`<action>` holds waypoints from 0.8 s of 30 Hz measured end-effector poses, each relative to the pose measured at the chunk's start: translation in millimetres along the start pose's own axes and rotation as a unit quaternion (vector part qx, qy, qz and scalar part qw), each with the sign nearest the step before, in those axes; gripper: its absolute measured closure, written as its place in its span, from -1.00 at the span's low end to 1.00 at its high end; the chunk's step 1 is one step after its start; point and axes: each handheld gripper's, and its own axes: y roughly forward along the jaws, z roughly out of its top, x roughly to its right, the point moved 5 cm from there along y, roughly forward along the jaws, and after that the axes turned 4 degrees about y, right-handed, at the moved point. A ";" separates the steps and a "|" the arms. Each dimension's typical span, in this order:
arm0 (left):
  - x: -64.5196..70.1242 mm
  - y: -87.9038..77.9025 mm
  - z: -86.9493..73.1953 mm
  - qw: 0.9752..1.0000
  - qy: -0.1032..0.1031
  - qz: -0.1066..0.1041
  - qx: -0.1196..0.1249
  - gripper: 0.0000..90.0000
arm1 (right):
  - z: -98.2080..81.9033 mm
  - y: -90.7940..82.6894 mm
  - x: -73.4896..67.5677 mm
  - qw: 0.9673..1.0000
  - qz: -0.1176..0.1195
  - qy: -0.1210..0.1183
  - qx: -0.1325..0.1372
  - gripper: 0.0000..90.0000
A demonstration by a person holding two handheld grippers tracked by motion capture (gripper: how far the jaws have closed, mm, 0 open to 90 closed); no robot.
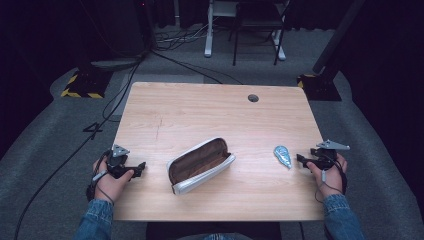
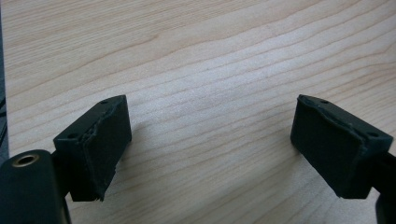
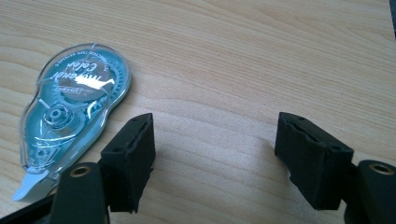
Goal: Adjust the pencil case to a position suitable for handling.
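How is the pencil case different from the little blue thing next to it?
The pencil case is long, white outside and brown inside, lying unzipped and open. The correction tape roller is much smaller, see-through blue plastic, lying flat and closed. Both rest on the wooden table, untouched.

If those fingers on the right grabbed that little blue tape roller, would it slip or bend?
The correction tape roller looks like hard clear plastic, so probably stiff, not floppy. Its glossy, glare-catching shell may be slippery between the fingers. It lies flat on the table, so it likely slides rather than rolls.
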 end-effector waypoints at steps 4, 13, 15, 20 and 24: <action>0.8 0.3 0.3 1.000 0.000 -0.002 0.000 -0.72 | 0.0 0.0 0.0 1.000 0.000 0.000 0.000 -0.35; 3.0 -2.5 0.5 1.000 -0.010 -0.016 0.008 -0.58 | 0.0 0.0 -0.1 1.000 0.000 0.000 0.000 -0.35; 4.9 -4.0 1.4 1.000 -0.009 -0.017 0.006 -0.54 | 0.0 0.0 -0.1 1.000 0.000 0.000 0.000 -0.35; 10.9 -8.7 7.9 1.000 -0.002 -0.021 0.015 -0.52 | -0.1 -0.1 -0.3 1.000 0.001 0.000 -0.001 -0.35; 16.5 -14.5 13.9 0.999 0.003 -0.026 0.024 -0.51 | -0.1 -0.1 -0.5 1.000 0.002 -0.001 -0.001 -0.35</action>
